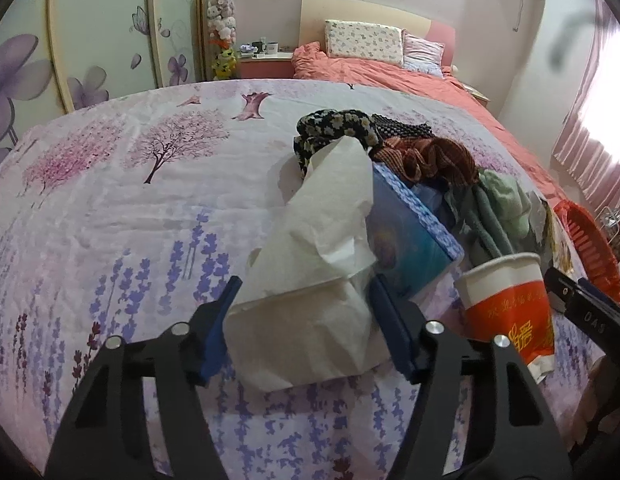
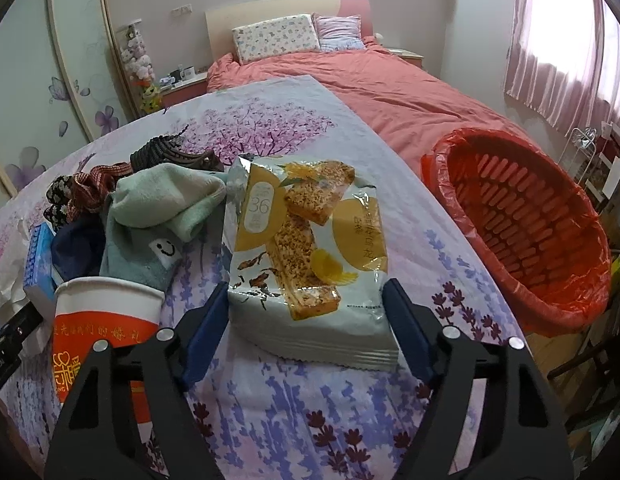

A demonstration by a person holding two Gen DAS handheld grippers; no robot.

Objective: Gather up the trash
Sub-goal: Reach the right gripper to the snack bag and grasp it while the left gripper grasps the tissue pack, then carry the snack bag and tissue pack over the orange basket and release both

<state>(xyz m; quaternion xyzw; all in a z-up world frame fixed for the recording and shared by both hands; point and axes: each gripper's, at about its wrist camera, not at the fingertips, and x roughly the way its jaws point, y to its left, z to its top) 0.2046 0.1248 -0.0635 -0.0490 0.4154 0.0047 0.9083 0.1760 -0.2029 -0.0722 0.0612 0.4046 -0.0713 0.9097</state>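
- Right now we have two pieces of trash lined up, one per gripper, both lying on a table covered with a flowered cloth [image 1: 110, 208].
- Our left gripper [image 1: 306, 320] is spread around a crumpled tissue [image 1: 318, 248]; the blue pads flank its lower end, and we cannot tell whether they press it yet, so we treat it as not gripped.
- We judge the tissue very light, soft and easily crushed; it should collapse under the pads, so pinching the thick bunched lower part seems safer than the loose upper flap leaning on the blue box [image 1: 410, 236].
- Our right gripper [image 2: 306, 320] is likewise spread, its pads on either side of the near end of a snack bag [image 2: 306, 240], with small gaps showing; nothing is pinched.
- We expect the bag to be light, glossy and slippery, crinkling when squeezed; the sealed near edge looks the firmest place to take hold.
- A paper cup [image 2: 106, 320] stands just left of the right gripper, near enough to be knocked over.
- Socks [image 2: 162, 208] and other clothing sit behind the bag and are not ours to collect.
- An orange-lined bin [image 2: 522, 232] waits at the table's right edge, open towards us.
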